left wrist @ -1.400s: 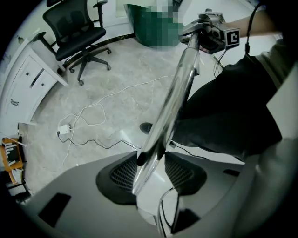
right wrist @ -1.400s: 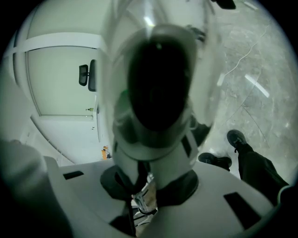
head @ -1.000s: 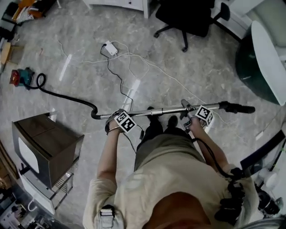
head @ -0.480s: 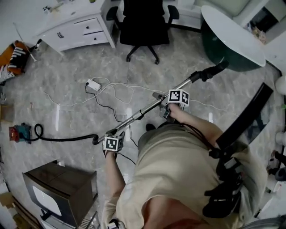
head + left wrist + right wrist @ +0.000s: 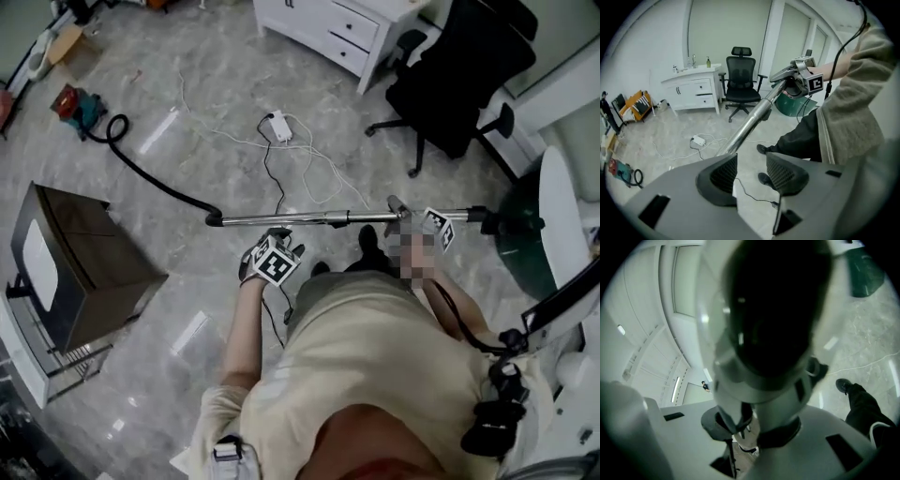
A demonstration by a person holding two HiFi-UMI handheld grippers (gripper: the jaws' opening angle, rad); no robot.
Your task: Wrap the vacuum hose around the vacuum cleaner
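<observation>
The small red and teal vacuum cleaner sits on the floor far to the upper left. Its black hose runs from it across the floor up to the metal wand, which hangs level in front of the person. My right gripper is shut on the wand near its handle end; in the right gripper view the wand fills the space between the jaws. My left gripper is just under the wand. Its jaws stand apart with only floor between them, and the wand passes beyond the left jaw's tip.
A white power strip with loose white and black cables lies on the floor beyond the wand. A black office chair and a white drawer cabinet stand at the back. A dark cabinet stands left; a round table right.
The wand has swung from tilted, right end high, to level. The left gripper, earlier at the wand's hose end, now sits further along and below it. The right grip is unchanged.
</observation>
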